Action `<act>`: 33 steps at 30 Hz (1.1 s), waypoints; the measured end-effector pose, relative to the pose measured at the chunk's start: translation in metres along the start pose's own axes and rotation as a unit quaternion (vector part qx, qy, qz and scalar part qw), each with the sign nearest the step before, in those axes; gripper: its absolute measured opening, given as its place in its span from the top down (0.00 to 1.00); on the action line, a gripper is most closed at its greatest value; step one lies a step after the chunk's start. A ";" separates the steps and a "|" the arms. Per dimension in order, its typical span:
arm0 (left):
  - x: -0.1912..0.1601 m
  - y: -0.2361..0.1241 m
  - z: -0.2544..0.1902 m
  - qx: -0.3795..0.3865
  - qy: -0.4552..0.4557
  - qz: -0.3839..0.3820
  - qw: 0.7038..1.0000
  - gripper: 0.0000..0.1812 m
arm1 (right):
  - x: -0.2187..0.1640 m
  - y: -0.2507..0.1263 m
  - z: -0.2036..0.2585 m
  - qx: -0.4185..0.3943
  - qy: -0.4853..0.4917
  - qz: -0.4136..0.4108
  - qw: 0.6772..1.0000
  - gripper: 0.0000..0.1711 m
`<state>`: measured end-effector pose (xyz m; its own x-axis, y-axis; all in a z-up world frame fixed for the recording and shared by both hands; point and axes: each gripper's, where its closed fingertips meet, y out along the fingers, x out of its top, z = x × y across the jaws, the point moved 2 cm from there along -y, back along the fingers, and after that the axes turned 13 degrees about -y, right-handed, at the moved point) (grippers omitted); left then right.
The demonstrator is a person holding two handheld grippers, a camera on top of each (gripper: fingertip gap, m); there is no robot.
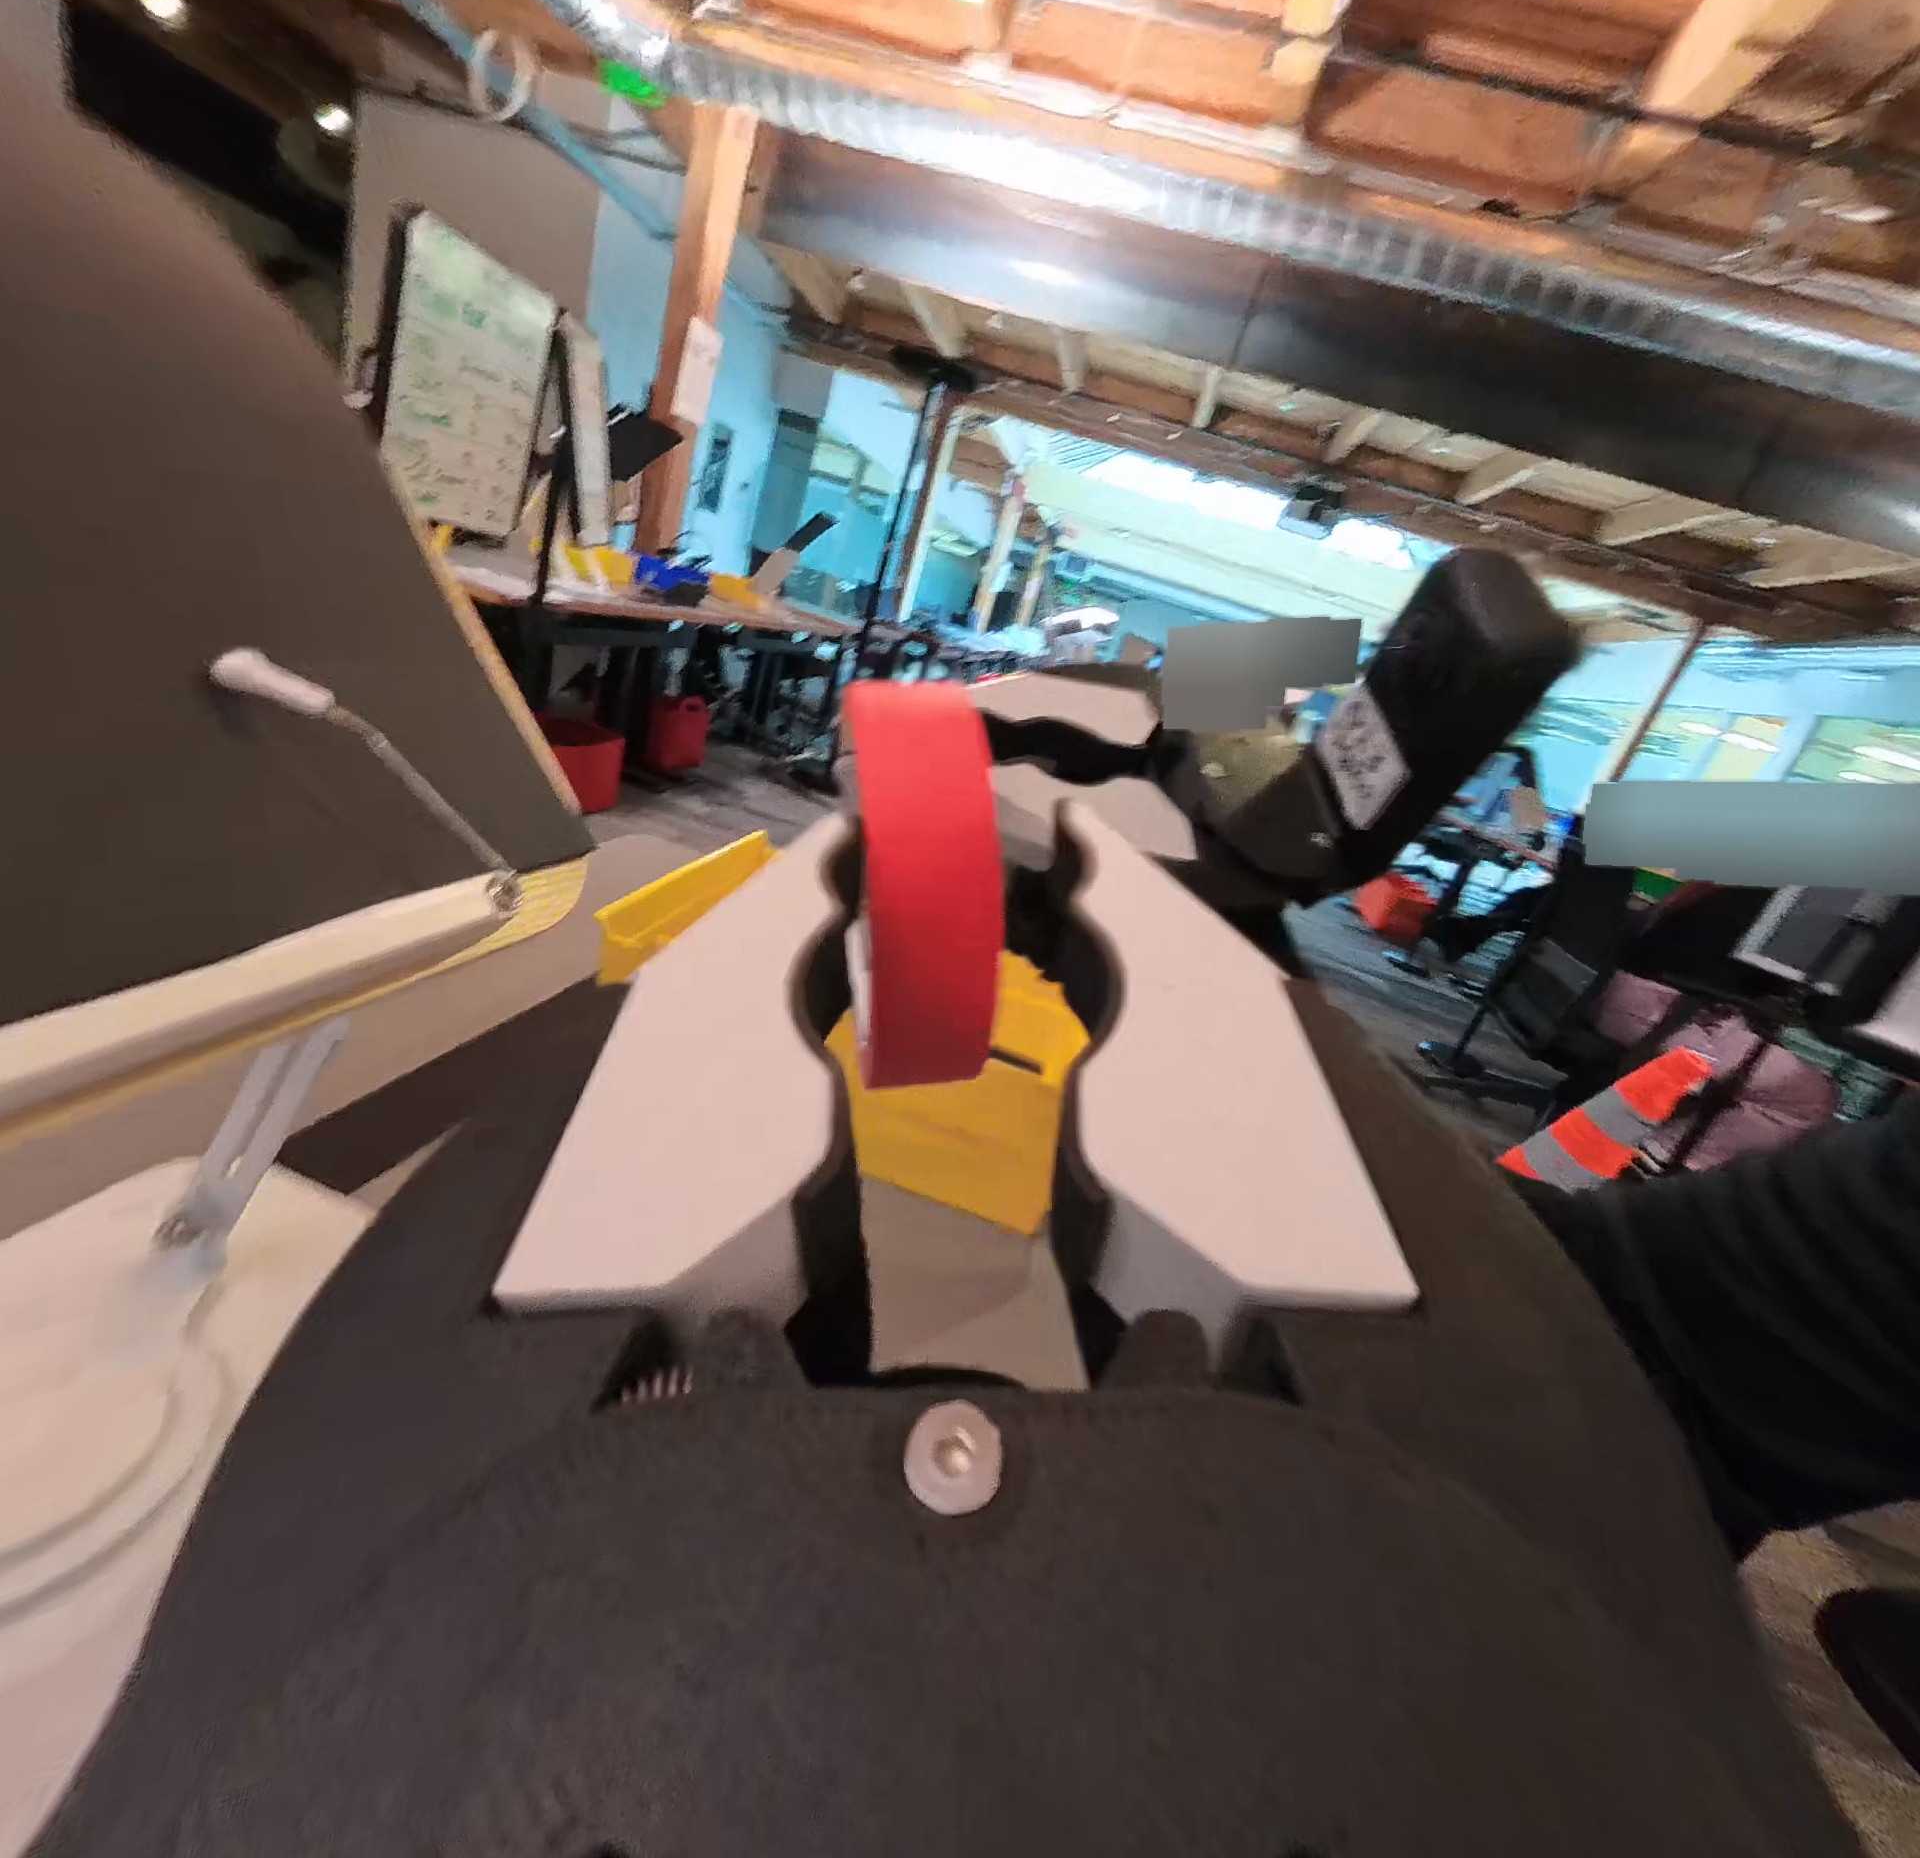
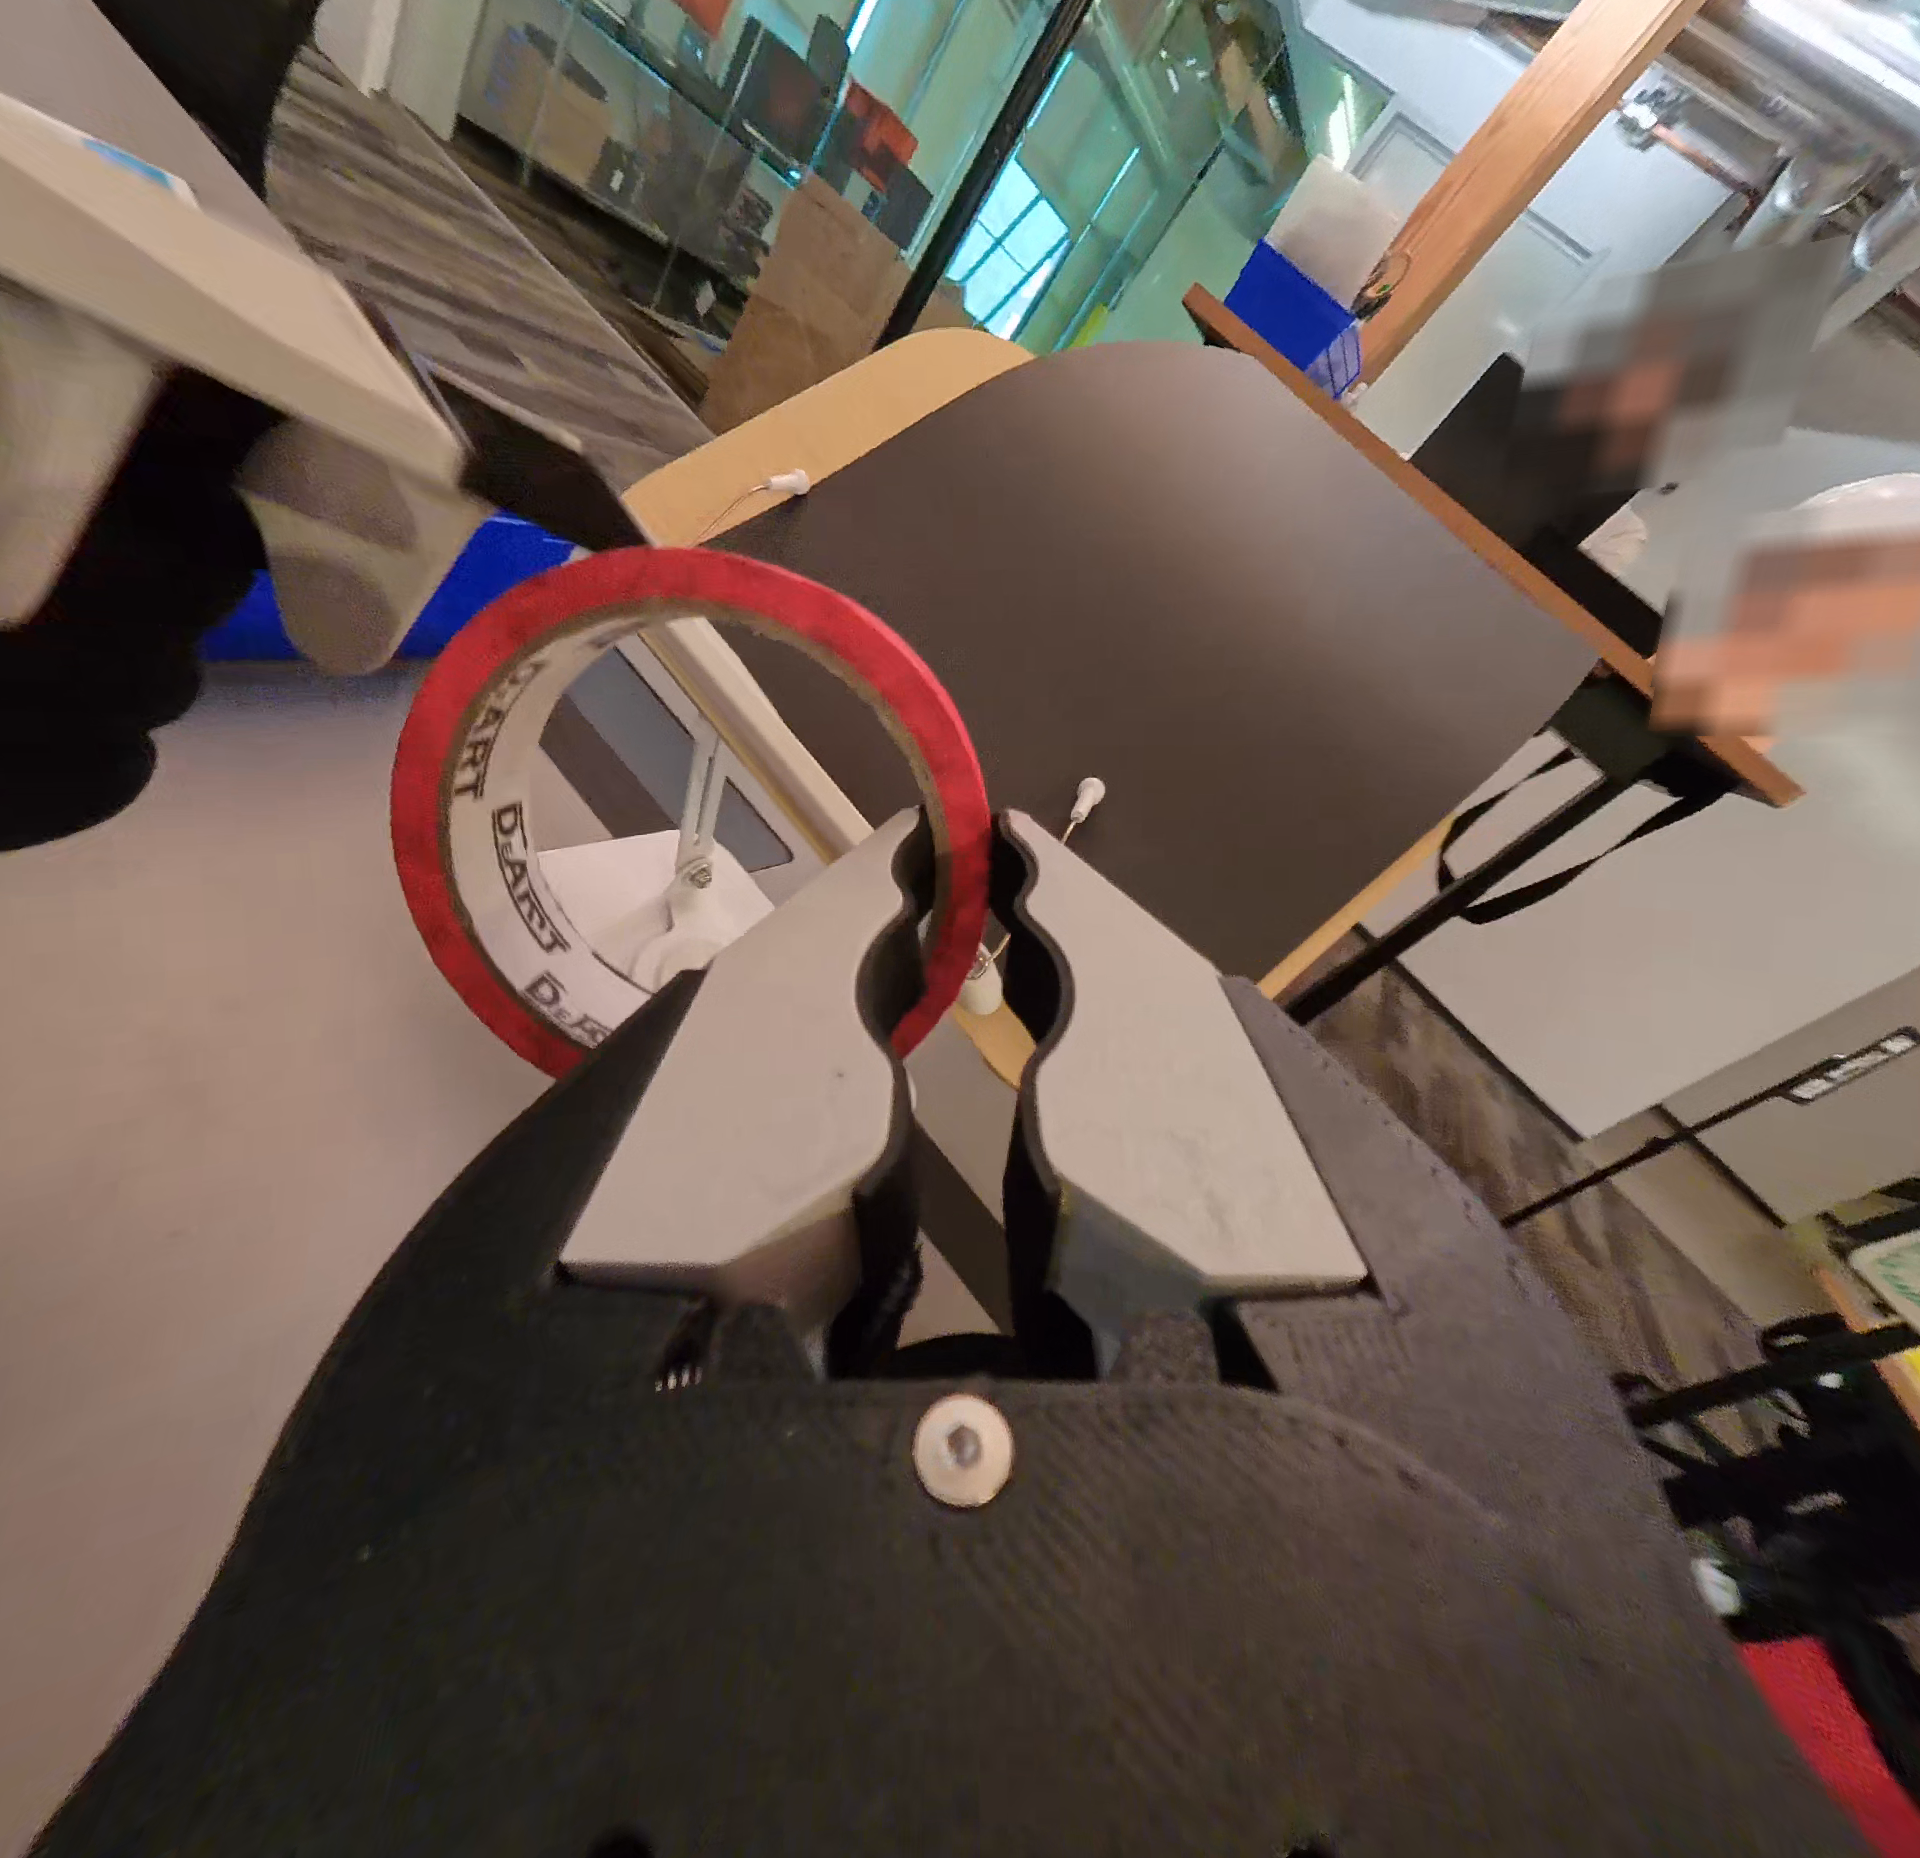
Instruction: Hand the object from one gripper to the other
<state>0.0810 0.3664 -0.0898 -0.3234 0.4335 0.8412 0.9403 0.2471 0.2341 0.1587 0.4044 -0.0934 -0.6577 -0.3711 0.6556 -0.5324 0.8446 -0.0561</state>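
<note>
In the left wrist view the left tongs (image 1: 951, 852) stand open around the red tape roll (image 1: 928, 889), ready to receive it. In the right wrist view the right tongs (image 2: 961, 832) pinch the roll's rim, holding it up in the air for the transfer.

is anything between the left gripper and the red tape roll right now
Nothing visible stands between them. The red tape roll is edge-on between the open fingers of the left gripper, while the right gripper pinches its rim.
</note>
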 end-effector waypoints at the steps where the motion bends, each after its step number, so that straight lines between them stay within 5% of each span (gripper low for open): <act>1: 0.004 -0.001 -0.007 -0.023 0.004 -0.007 1.000 0.76 | 0.000 -0.001 0.000 0.009 0.010 -0.005 1.000 0.96; 8: 0.024 -0.024 -0.008 -0.144 -0.088 -0.013 0.986 0.77 | 0.016 -0.013 -0.001 0.053 0.030 -0.088 0.994 0.96; 13: -0.013 -0.014 0.006 -0.165 -0.149 0.084 0.971 0.77 | 0.040 -0.026 0.017 0.118 0.012 -0.167 0.979 0.96; 19: -0.062 0.004 -0.013 -0.187 -0.134 0.192 0.954 0.76 | 0.056 -0.032 0.040 0.168 -0.016 -0.208 0.963 0.96; 25: -0.067 0.006 -0.019 -0.199 -0.124 0.199 0.951 0.90 | 0.066 -0.036 0.049 0.183 -0.022 -0.230 0.956 0.96; 33: -0.063 0.006 -0.021 -0.193 -0.102 0.189 0.957 0.94 | 0.074 -0.041 0.050 0.174 -0.035 -0.252 0.951 0.94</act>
<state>0.1094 0.3224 -0.1316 0.0700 0.5983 0.7982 0.9507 -0.2823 0.1282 0.1052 0.3227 -0.0799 -0.2994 -0.7297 0.6147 -0.9257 0.3783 -0.0018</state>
